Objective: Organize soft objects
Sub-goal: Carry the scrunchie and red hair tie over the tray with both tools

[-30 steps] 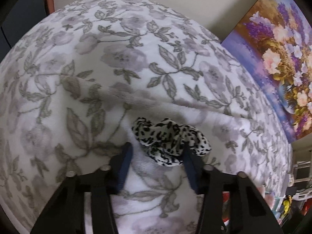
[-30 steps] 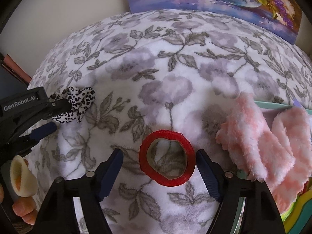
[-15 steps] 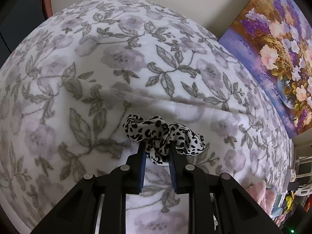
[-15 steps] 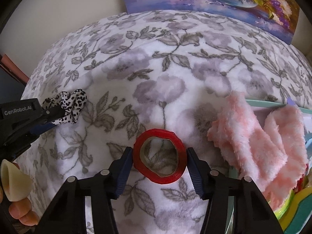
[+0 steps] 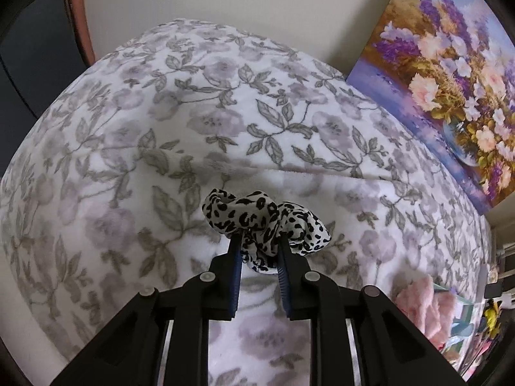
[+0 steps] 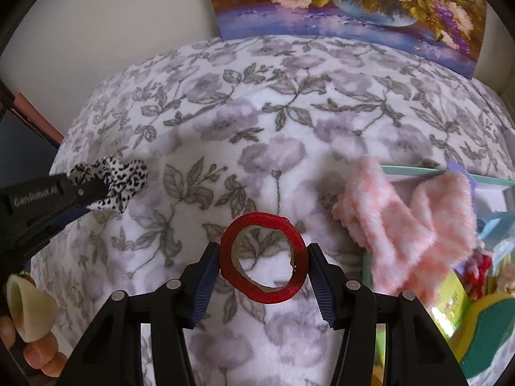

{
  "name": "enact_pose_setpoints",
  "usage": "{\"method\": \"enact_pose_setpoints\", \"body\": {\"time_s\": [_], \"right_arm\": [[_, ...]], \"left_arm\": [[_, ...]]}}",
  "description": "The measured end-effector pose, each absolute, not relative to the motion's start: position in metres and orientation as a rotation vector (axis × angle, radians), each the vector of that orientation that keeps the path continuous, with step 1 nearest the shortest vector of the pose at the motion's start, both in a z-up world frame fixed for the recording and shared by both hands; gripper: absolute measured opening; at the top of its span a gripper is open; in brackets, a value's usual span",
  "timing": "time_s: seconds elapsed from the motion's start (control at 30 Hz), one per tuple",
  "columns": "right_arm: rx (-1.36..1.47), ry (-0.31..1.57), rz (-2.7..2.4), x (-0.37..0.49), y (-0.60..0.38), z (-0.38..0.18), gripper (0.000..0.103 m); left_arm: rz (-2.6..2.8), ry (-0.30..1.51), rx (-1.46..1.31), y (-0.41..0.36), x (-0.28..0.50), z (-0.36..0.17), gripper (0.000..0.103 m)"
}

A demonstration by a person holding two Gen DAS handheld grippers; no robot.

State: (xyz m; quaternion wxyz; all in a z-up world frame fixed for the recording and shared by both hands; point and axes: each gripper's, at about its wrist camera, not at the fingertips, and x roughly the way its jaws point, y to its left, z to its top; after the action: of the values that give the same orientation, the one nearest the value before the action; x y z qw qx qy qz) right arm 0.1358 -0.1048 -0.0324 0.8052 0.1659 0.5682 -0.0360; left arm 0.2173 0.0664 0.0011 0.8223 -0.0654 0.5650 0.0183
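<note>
- right edge of both views crowded and blurry: a teal tray (image 6: 415,170) cut off by the frame, contents mostly unreadable
- pink fluffy cloth (image 6: 408,225) drapes over the tray's near rim onto the blanket; bits of red, yellow and green behind it, can't tell what
- left gripper (image 5: 257,244) pinching the leopard-print scrunchie (image 5: 257,218), jaws nearly together on the bunched fabric, scrunchie raised off the blanket
- right gripper (image 6: 261,254) clamps the red tape roll (image 6: 262,257) across its sides, pads touching both edges
- hand (image 6: 35,353) partly visible at lower left of right view
- surface: floral fleece blanket (image 5: 257,112); flower painting (image 6: 354,9) leans on cream wall behind
</note>
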Motion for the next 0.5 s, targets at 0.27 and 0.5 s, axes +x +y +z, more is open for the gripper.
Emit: {"method": "enact_pose_setpoints", "body": {"time_s": [0.27,0.5], "right_arm": [[0.383,1.168,-0.1,0.097,-0.12,-0.001,0.057],[0.397,1.164,-0.13,0.058,-0.138,0.008,0.057]], "left_arm": [[-0.004,1.152,-0.157,0.053,0.176,0.034,0.021],[-0.089,1.108,-0.124,0.024,0.128,0.056,0.021]]}}
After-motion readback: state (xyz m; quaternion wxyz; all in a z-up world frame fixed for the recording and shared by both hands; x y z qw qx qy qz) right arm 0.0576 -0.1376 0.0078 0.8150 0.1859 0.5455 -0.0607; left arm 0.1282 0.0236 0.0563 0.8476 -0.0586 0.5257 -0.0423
